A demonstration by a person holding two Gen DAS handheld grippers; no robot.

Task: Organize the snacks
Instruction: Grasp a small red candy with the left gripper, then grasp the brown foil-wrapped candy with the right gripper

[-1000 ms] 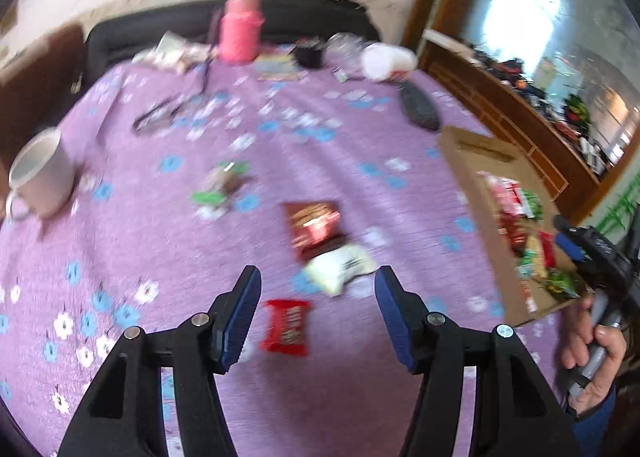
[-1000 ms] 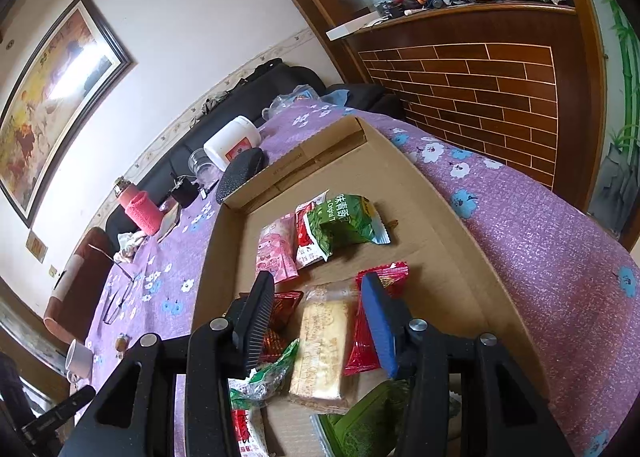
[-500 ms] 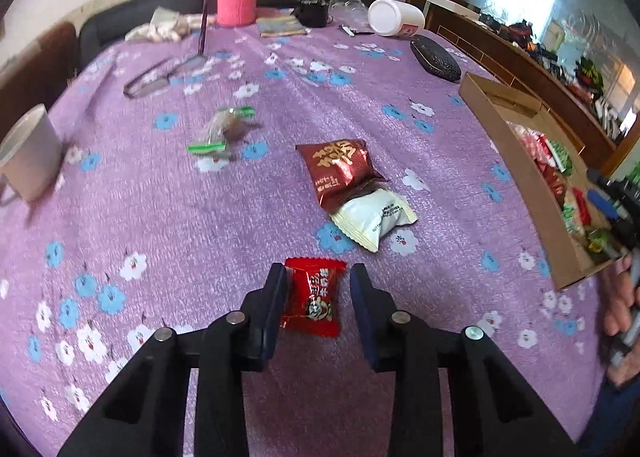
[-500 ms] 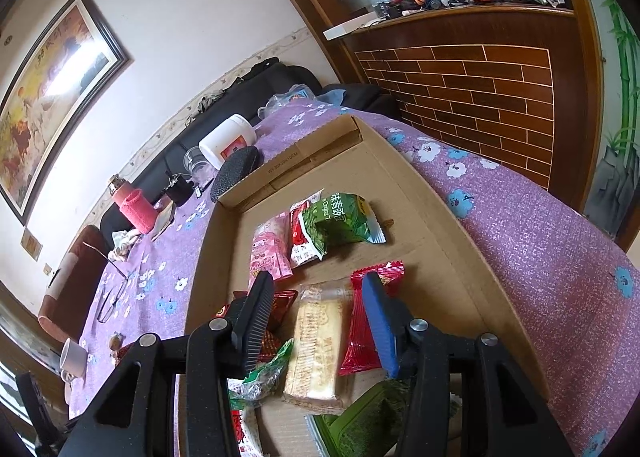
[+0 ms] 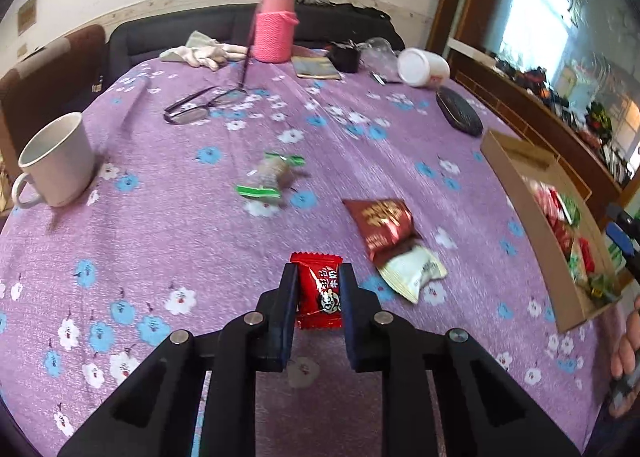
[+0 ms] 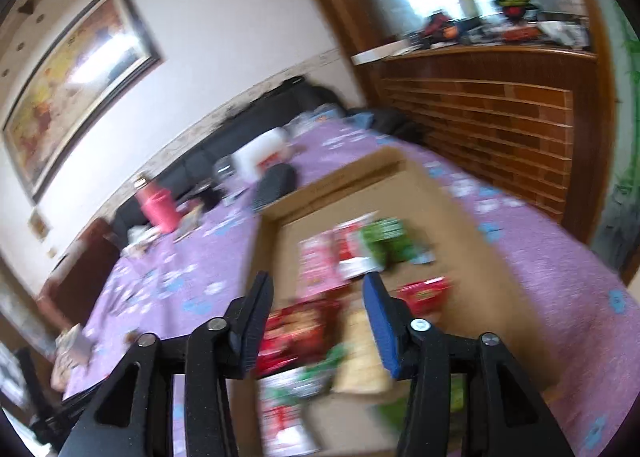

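Left gripper, spread around it a second ago, now pinches the red candy packet above the purple floral tablecloth, while the right gripper hangs spread over the snack-filled cardboard box.

A white ceramic mug stands near the left edge of the purple flowered tablecloth. Black-framed glasses lie farther back. A pink knit-covered bottle stands at the far side, beside a crumpled white cloth. A white plastic jar lies tipped near a black oval case.
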